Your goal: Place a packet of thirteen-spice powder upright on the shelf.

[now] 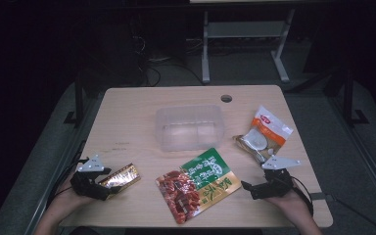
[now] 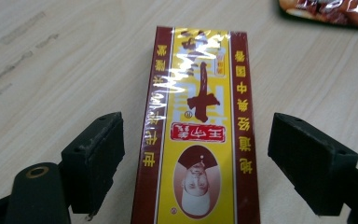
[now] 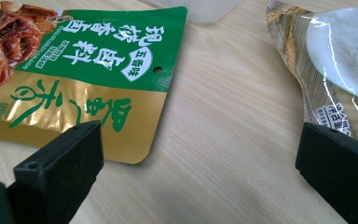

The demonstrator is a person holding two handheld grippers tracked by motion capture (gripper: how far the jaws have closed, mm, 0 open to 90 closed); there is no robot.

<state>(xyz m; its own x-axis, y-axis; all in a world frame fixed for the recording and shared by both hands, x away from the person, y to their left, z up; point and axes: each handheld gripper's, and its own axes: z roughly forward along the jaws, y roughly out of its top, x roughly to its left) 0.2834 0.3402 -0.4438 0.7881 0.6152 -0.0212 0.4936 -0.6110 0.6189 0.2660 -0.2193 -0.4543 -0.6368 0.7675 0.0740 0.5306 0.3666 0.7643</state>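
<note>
Between my left gripper's [image 2: 196, 163] spread jaws lies the box [image 2: 198, 126], untouched: light, stiff, slick with film; I'd pinch its long sides.

The yellow and maroon box [image 2: 200, 140] carries Chinese print that runs upside down in the left gripper view: large maroon characters down its yellow middle, a red label with yellow characters "王守義" above a small portrait, and yellow columns along the maroon edges (too glossy to read surely). The green and gold pouch [image 3: 93, 70] bears white characters "现捞卤料" and a small "五香味" badge.
</note>
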